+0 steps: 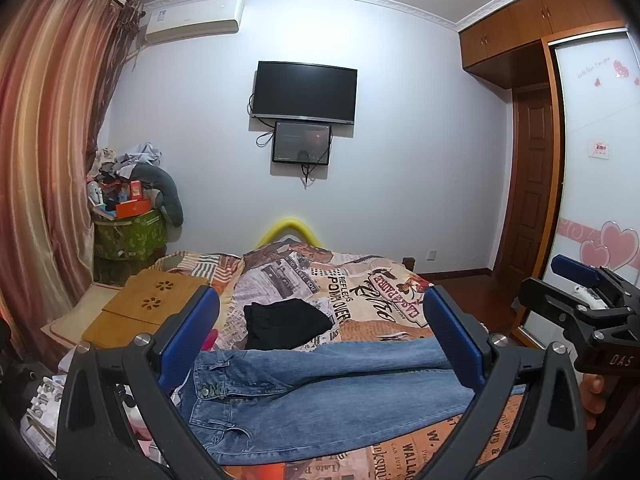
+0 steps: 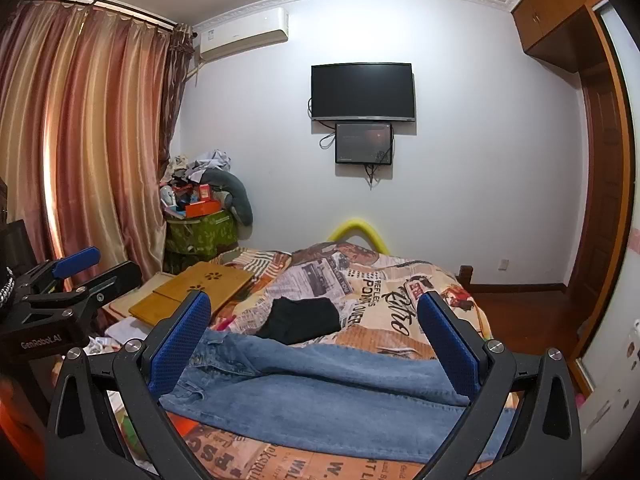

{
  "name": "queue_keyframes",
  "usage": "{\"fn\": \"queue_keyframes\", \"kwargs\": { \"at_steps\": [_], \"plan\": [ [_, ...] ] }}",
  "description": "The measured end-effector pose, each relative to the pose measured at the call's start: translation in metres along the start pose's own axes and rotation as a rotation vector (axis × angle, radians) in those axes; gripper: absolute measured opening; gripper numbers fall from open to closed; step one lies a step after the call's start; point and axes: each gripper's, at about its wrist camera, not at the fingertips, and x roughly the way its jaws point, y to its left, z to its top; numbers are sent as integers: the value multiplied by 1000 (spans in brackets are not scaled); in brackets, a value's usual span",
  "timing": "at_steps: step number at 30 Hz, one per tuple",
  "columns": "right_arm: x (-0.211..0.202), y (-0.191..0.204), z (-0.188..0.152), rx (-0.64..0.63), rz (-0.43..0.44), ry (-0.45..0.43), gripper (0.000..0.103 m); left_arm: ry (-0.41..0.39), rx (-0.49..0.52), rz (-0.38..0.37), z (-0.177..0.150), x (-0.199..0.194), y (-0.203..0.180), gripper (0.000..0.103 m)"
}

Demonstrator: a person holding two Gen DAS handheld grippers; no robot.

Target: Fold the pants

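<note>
Right wrist view: left hand-held gripper (image 2: 80, 266), jaws apart, reads "GenRobot.AI"; right hand-held gripper (image 2: 314, 336) apart

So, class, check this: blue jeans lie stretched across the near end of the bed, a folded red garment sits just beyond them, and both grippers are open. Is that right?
One detail is wrong: the folded garment beyond the blue jeans is black, not red, as the left wrist view shows. The jeans do lie across the near end of the bed, and the left gripper and right gripper are both open.

Both wrist views look level across the bed (image 1: 372, 280) toward the television (image 2: 362, 92), side by side.
</note>
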Motion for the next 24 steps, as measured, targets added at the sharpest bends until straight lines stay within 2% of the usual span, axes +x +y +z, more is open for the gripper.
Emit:
{"fn": "queue_keyframes", "kwargs": {
  "at_steps": [24],
  "plan": [
    [2,-4,-1,11,8,0,103,3,0,-3,1,2,0,103]
  ]
}}
